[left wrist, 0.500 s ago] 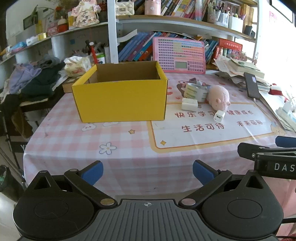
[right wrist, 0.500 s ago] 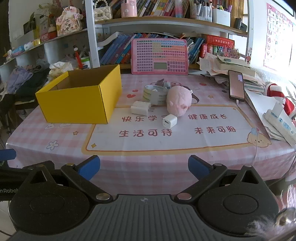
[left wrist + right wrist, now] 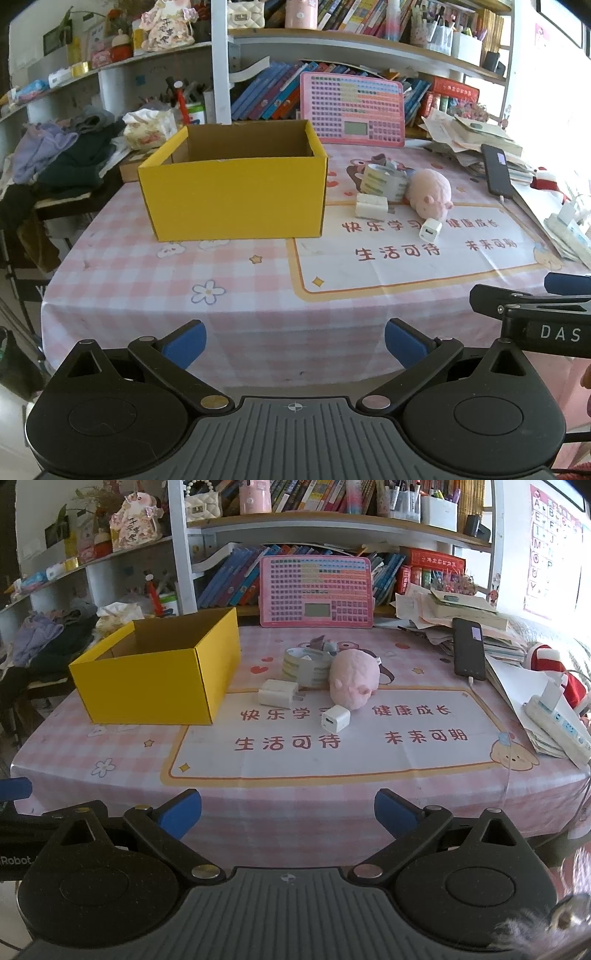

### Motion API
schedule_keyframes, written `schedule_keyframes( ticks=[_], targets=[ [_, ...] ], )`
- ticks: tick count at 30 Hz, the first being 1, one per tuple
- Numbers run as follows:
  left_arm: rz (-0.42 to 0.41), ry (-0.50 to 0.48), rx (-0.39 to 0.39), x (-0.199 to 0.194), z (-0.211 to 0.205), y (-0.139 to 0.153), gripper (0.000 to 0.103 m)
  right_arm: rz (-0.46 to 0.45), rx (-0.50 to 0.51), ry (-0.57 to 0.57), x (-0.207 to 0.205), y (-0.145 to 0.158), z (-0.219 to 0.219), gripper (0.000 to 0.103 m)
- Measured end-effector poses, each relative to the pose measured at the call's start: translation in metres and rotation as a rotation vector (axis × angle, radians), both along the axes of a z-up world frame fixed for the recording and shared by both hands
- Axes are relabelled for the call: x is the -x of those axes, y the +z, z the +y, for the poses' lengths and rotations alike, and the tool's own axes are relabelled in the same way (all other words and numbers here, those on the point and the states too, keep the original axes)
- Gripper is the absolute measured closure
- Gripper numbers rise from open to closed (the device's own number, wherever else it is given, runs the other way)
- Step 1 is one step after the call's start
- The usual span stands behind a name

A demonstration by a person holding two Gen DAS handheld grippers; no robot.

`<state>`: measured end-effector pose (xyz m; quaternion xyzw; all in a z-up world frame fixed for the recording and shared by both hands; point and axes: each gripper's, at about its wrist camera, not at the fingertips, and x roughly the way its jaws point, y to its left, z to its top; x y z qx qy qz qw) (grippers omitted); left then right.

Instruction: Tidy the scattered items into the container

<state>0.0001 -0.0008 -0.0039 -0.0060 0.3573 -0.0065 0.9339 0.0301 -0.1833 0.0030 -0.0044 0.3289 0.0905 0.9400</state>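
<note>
An open yellow cardboard box (image 3: 236, 195) (image 3: 159, 686) stands on the pink checked tablecloth. To its right lie a pink plush pig (image 3: 430, 194) (image 3: 352, 679), a roll of tape (image 3: 382, 181) (image 3: 304, 666), a white plug adapter (image 3: 371, 205) (image 3: 277, 693) and a small white charger cube (image 3: 430, 230) (image 3: 335, 718). My left gripper (image 3: 295, 347) is open and empty at the table's near edge. My right gripper (image 3: 288, 818) is open and empty beside it; its finger shows in the left wrist view (image 3: 517, 299).
A pink keyboard toy (image 3: 316, 590) leans against the bookshelf behind. A black phone (image 3: 469, 648) lies on a stack of papers at the right. A white power strip (image 3: 557, 723) lies at the right edge. Clothes (image 3: 55, 155) pile up at the left.
Both grippers have barely moved; the scene is nearly the same as before.
</note>
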Motion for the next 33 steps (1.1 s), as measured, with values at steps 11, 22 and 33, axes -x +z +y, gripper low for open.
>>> schedule_keyframes(
  ticks=[11,22,33],
  targets=[
    [-0.001,-0.019,0.010,-0.001,-0.003,0.001,0.000,-0.005,-0.006,-0.001,0.002,0.001,-0.004,0.001],
    [0.052,-0.016,0.033,-0.009,0.001,-0.008,0.000,0.022,-0.004,0.009,-0.008,-0.001,0.000,0.002],
    [0.036,-0.021,0.024,-0.011,0.000,-0.004,0.000,0.001,-0.012,0.001,-0.009,0.002,-0.001,0.002]
  ],
)
